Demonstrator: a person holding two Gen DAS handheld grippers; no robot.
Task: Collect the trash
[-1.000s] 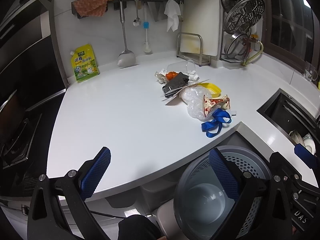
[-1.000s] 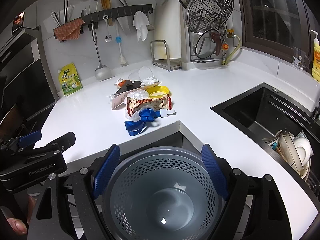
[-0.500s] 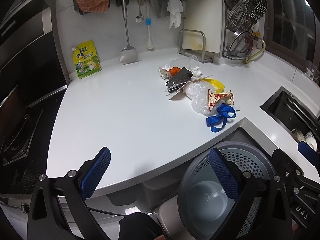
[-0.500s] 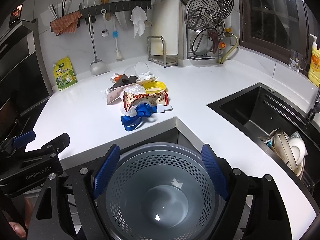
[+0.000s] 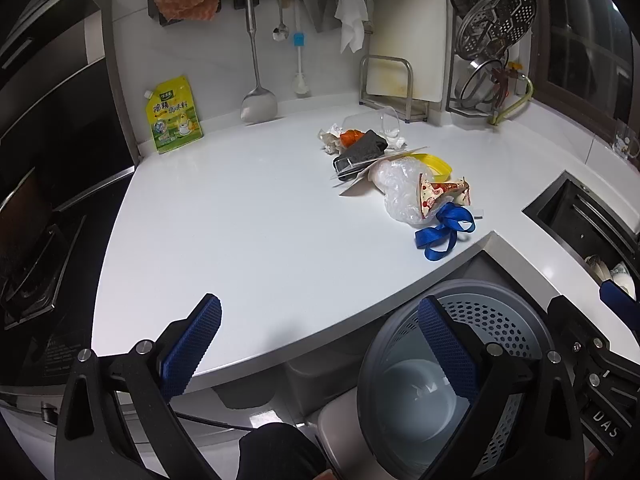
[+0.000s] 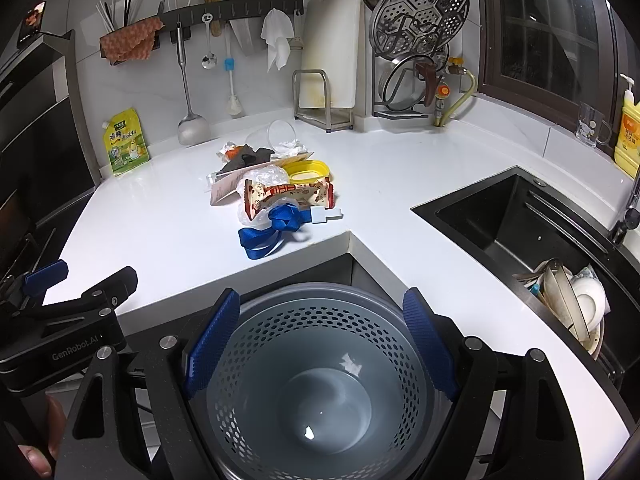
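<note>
Right wrist: bin (image 6: 320, 368) base cut off.

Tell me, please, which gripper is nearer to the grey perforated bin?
Right. The right gripper hangs directly over the grey perforated bin, its open fingers flanking the rim. The left gripper sits off to the bin's left, mostly over the countertop edge.

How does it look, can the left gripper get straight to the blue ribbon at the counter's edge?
Probably yes. The left gripper is open and holds nothing, and the bare white counter lies between it and the blue ribbon. The ribbon is the nearest piece of the trash pile, though it touches the plastic bag.
</note>
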